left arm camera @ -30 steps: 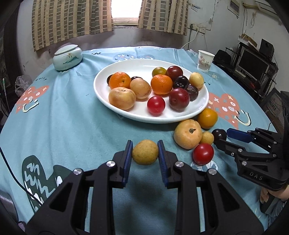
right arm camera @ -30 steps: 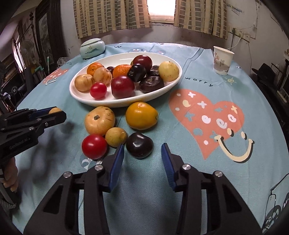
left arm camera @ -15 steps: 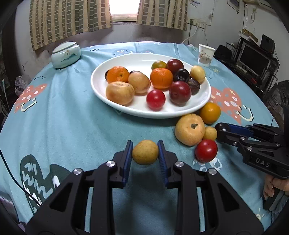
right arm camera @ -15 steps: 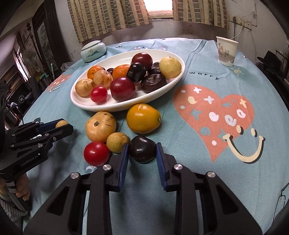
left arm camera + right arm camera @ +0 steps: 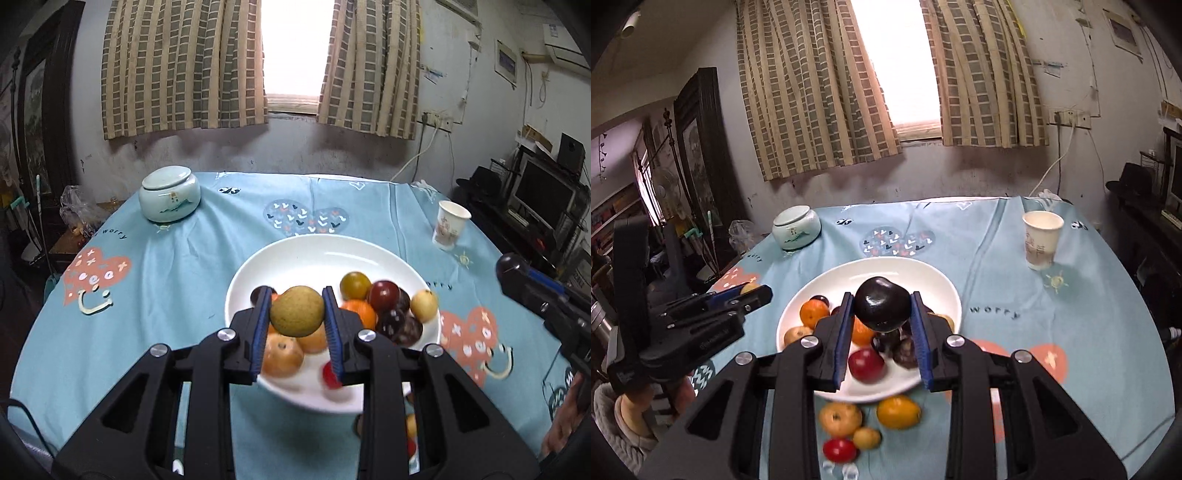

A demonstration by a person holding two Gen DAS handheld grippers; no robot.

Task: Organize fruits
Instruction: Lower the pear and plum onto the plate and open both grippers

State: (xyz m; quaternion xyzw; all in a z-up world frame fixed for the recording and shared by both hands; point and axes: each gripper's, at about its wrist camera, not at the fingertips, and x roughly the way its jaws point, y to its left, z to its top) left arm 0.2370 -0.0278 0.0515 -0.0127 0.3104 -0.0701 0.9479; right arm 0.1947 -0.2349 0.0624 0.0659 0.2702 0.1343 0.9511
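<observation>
above plate [image 5: 240, 291]: left gripper [image 5: 295, 325] jaws clamp brown fruit [image 5: 297, 311]; right gripper [image 5: 882, 325] jaws, just closed, clamp dark plum [image 5: 882, 304]. both near plate's front half, left nearer left rim.

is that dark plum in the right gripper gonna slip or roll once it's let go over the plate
The dark plum looks glossy and round, so it may slip in the right gripper, whose pads touch only its sides. Released onto the white plate, it would probably roll downhill until the piled fruit stops it. It looks firm, probably not fragile.
</observation>
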